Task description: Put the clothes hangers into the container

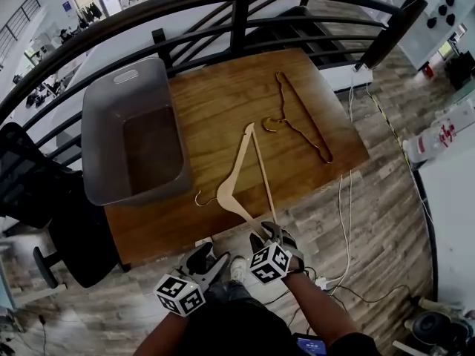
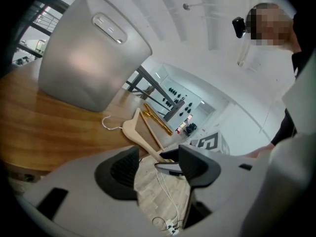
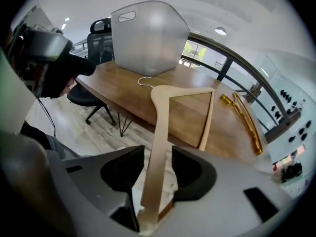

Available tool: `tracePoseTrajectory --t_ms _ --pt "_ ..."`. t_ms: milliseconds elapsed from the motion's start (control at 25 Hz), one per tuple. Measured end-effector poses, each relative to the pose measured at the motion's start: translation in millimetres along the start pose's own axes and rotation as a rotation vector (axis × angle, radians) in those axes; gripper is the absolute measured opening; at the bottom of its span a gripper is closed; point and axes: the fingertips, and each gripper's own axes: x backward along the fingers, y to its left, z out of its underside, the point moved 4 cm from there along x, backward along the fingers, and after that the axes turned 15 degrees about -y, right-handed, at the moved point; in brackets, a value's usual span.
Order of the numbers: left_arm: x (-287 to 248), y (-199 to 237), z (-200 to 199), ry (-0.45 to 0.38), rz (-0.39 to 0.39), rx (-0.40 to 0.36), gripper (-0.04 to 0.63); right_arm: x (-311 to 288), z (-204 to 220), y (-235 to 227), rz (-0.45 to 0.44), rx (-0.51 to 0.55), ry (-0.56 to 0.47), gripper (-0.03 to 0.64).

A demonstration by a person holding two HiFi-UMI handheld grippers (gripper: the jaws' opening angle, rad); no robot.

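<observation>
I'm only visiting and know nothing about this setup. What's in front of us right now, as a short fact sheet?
surface: wooden table
container: grey, on the table's left, no hangers inside
wooden hanger: lying on the table, one end past the near edge
gold hanger: lying on the table, right of the wooden one, untouched
right gripper: open, jaws either side of the wooden hanger's arm, not pressing
left gripper: open, empty

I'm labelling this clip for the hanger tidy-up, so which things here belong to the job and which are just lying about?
Job: wooden hanger, gold hanger, grey container.
Lying about: black chair, railing.
</observation>
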Motion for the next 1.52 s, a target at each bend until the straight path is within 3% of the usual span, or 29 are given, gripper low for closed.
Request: tracePoseTrajectory --t_ms 240,320,880,1240,1520 --pt "12.8 3.4 -10.3 -0.033 -0.022 -0.002 0.258 -15.2 -0.8 -1.0 0.027 0.092 0.096 0.173" --pt "15.8 5.8 -13.7 -0.040 -0.027 -0.010 0.258 -18.0 -0.6 0.0 0.036 0.108 0.107 0.144" --pt "28.0 21.6 -29.4 -0.044 -0.062 -0.050 0.258 2.1 -1.0 -0.1 0.055 0.079 0.071 0.086" --pt "26.3 11.7 -49.1 -0.081 -0.057 -0.092 0.255 48.5 -26.9 -25.3 0.106 0.004 -0.059 0.086" --pt "24.1 -13.7 -93.3 -0.149 -0.034 -0.224 0.247 102.2 -77.3 -49.9 0.114 -0.055 -0.218 0.086"
